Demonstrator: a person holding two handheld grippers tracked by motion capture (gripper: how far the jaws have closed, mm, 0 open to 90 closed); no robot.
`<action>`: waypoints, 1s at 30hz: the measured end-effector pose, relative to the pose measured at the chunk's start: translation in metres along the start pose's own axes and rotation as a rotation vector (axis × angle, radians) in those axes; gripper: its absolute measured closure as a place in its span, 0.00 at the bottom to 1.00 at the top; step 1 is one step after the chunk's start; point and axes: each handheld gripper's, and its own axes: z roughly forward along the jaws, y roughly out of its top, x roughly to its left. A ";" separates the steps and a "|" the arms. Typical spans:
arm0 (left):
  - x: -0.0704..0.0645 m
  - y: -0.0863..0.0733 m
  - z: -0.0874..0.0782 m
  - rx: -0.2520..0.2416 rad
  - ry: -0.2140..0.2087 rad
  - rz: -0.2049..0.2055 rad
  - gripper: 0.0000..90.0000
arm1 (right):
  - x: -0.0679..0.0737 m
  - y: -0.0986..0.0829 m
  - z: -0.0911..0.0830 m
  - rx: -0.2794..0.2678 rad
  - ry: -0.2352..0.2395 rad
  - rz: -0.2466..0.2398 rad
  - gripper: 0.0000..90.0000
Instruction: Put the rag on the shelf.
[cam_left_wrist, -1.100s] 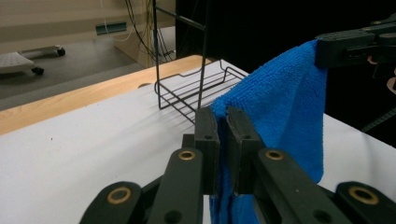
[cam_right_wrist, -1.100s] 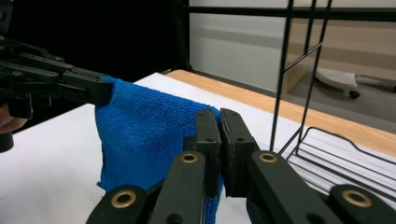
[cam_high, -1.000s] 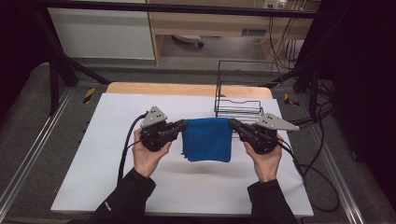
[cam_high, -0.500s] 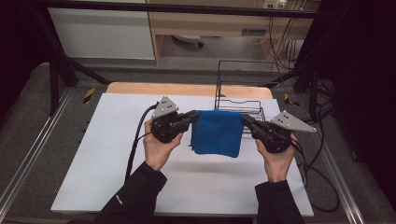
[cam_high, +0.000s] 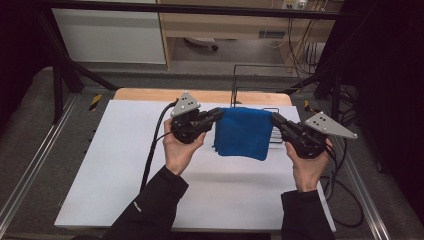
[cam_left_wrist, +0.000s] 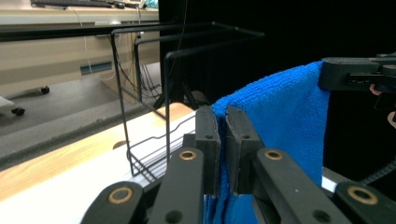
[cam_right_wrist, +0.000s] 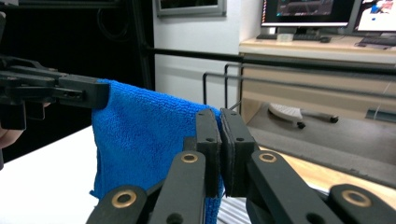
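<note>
We see a folded blue terry cloth (cam_high: 243, 132) hanging above the white table (cam_high: 115, 165), stretched between both grippers just in front of a black wire rack (cam_left_wrist: 154, 93). The left gripper (cam_high: 218, 114) clamps its upper left corner, jaws pinched tight. The right gripper (cam_high: 274, 119) clamps the opposite corner likewise.

Blue towel (cam_high: 243, 133) nearer wire rack (cam_high: 250, 80) (lifted)

I am working in a lab or test room. My white bench (cam_high: 125, 190) sits inside a black metal frame (cam_high: 60, 80) with dark curtains (cam_high: 395, 100) at the sides. Cables (cam_high: 300, 50) hang by a wooden desk (cam_right_wrist: 327, 46) with computer screens (cam_right_wrist: 308, 11) and a keyboard (cam_right_wrist: 280, 36).
</note>
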 end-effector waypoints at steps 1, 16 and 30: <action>-0.001 0.002 0.001 -0.007 -0.002 0.000 0.94 | -0.001 0.002 -0.001 -0.006 -0.004 -0.002 0.97; -0.012 0.033 0.022 -0.062 -0.011 0.017 0.94 | -0.017 0.029 -0.012 -0.068 -0.079 -0.024 0.97; -0.018 0.064 0.038 -0.113 -0.023 0.040 0.94 | -0.034 0.055 -0.017 -0.109 -0.128 -0.037 0.97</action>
